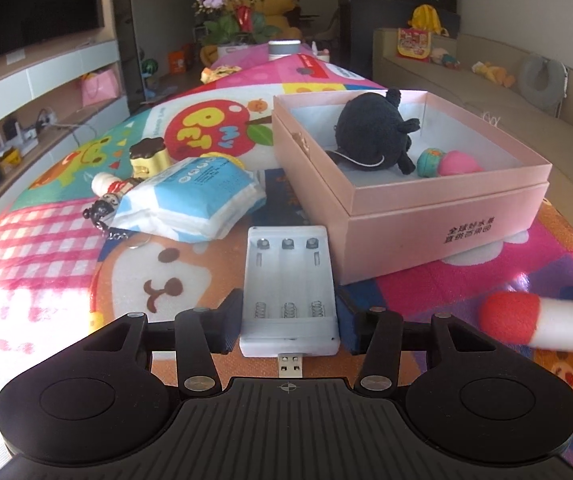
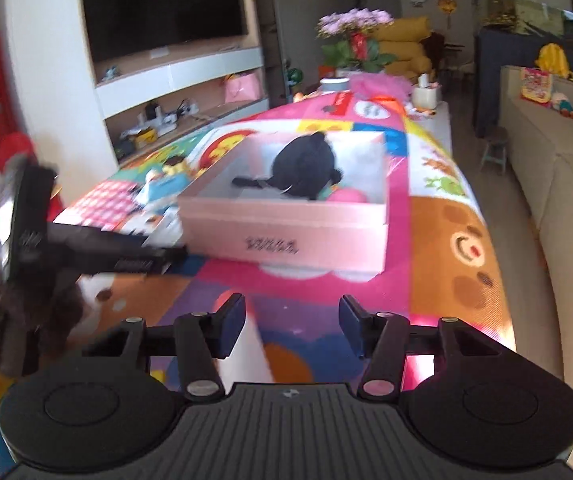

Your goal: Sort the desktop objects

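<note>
left hand-held gripper (image 1: 289, 322): clamps white battery case (image 1: 289, 292) | right hand-held gripper (image 2: 291, 330): parted, empty | mat (image 1: 202, 136): "MY PET"

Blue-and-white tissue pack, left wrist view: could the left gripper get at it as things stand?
Probably not directly. The white battery case fills the space between the left gripper's fingers, with the tissue pack beyond it to the left; nothing else blocks it once the case is dropped.
</note>
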Motion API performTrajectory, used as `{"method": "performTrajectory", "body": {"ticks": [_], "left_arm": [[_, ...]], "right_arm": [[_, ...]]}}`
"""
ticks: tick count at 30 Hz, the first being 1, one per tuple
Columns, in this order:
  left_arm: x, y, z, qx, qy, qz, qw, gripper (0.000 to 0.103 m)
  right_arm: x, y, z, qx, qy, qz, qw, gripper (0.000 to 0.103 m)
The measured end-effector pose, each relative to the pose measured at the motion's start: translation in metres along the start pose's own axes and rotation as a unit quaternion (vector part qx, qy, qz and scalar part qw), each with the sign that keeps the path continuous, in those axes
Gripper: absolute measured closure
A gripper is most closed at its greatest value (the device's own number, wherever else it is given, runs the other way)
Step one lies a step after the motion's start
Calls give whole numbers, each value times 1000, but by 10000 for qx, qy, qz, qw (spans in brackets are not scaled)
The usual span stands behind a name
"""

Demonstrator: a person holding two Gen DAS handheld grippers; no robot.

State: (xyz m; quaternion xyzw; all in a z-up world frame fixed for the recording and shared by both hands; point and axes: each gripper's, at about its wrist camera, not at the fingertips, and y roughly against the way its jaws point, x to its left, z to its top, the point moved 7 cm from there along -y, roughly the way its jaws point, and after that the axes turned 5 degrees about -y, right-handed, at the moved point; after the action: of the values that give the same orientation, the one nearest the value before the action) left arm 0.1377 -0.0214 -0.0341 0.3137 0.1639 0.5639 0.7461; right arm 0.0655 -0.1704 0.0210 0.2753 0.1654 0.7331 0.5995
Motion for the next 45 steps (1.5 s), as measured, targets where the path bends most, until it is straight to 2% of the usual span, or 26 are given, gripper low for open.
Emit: {"method": "performTrajectory", "body": {"ticks": [3, 5, 9, 11, 15, 16, 18, 23, 25, 26, 29, 30, 32, 35, 39, 43, 45], "left_arm": [[-3, 19, -14, 9, -227, -215, 9995, 50], [-10, 34, -25, -4, -426, -475, 9980, 50], [-16, 57, -45, -10, -649, -693, 9955, 47], [-12, 62, -51, 11, -605, -685, 9958, 41], [-3, 63, -54, 71, -570, -597, 9966, 23], [1, 63, -54, 85, -543, -546, 9970, 18], [11, 60, -52, 79, -513, -311, 9982, 17], [50, 53, -46, 44, -479, 729, 9962, 15], [66, 51, -45, 99, -243, 925, 9954, 15], [74, 51, -44, 92, -7, 879, 9961, 15], [77, 57, -41, -40, 498, 177, 9986, 7], [70, 59, -40, -105, 541, -69, 9985, 6], [55, 56, -37, -142, 389, -242, 9989, 6], [37, 42, -31, -87, 266, -331, 9991, 3], [21, 25, -21, 15, 511, -574, 9970, 3], [5, 14, -14, 108, 413, -481, 9979, 3], [-3, 8, -12, 133, 249, -276, 9992, 3]], "right_arm": [[-24, -23, 29, -233, -368, -496, 9978, 47], [-36, -41, 41, -226, -596, -581, 9963, 45], [-36, -76, 49, 67, -879, -263, 9958, 37], [-25, -82, 47, 63, -752, -325, 9966, 36], [-4, -83, 40, 147, -463, -35, 9988, 36], [-1, -82, 39, 169, -423, 21, 9990, 36], [5, -75, 35, 163, -287, 75, 9994, 36], [13, -49, 14, 371, 28, 270, 9989, 33], [18, -40, 0, 523, 150, 360, 9979, 33], [21, -34, -10, 605, 235, 404, 9971, 33], [28, -21, -31, 648, 478, 429, 9958, 29], [29, -18, -36, 606, 571, 395, 9957, 29], [34, -12, -42, 531, 764, 338, 9951, 29], [41, -7, -47, 514, 798, 441, 9945, 25], [51, 0, -49, 459, 949, 568, 9928, 24], [51, 9, -47, 298, 1081, 551, 9922, 17], [49, 10, -43, 216, 1117, 460, 9924, 17]]}}
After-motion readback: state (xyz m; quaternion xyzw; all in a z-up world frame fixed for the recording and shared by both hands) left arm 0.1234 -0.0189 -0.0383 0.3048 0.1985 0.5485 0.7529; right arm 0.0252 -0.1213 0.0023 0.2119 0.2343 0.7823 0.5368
